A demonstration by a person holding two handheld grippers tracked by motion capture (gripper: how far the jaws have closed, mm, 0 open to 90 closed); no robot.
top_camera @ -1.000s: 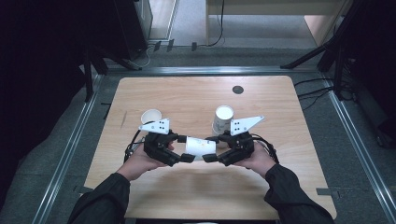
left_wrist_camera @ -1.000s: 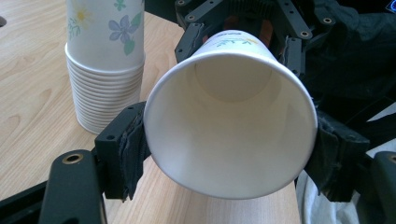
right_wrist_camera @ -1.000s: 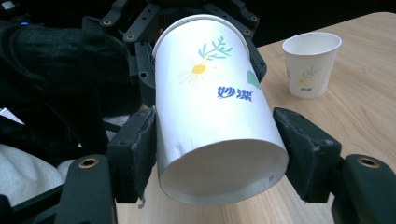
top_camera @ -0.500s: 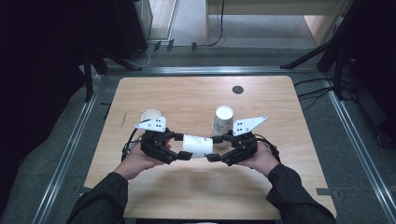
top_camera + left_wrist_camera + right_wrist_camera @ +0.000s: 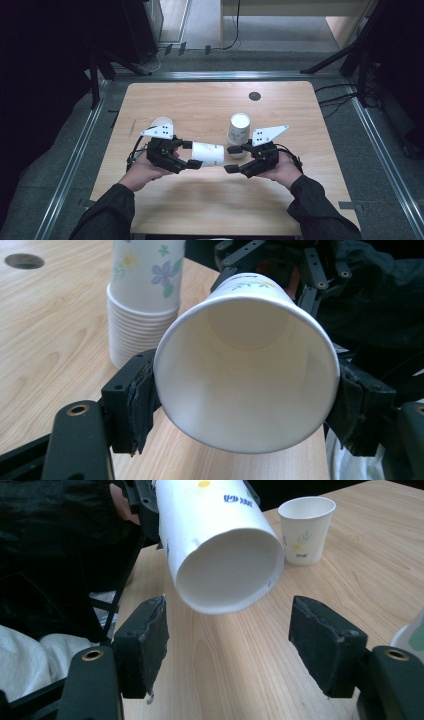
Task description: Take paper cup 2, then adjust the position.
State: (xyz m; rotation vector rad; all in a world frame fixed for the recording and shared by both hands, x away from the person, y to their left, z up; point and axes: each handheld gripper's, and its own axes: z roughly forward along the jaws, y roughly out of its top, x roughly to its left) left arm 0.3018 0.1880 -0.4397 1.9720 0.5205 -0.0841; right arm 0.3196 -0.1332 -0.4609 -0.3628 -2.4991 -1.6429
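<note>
Holding a white paper cup (image 5: 207, 153) with a small printed flower pattern sideways above the light wooden tabletop (image 5: 300, 195), clamped at its rim end between the padded black jaws of the left hand-held gripper (image 5: 189, 154). Seen in the left gripper view with the open mouth of that cup (image 5: 246, 362) turned toward the camera, one pad pressed on each side of the wall. Pointing its closed bottom toward the right hand-held gripper (image 5: 230, 159), whose jaws stand wide apart with nothing between them. Shown in the right gripper view with the recessed base of the cup (image 5: 227, 572) just ahead of and above the spread pads, not touching either. Standing just beyond the right hand-held gripper, a stack of nested white flowered paper cups (image 5: 239, 129), upside down on the tabletop. Resting upright just beyond the left hand-held gripper, a single white paper cup with a leaf print (image 5: 162, 123), also visible far off in the right gripper view (image 5: 305, 530). Lying farther off near the far edge, a small dark round hole (image 5: 255, 96).
</note>
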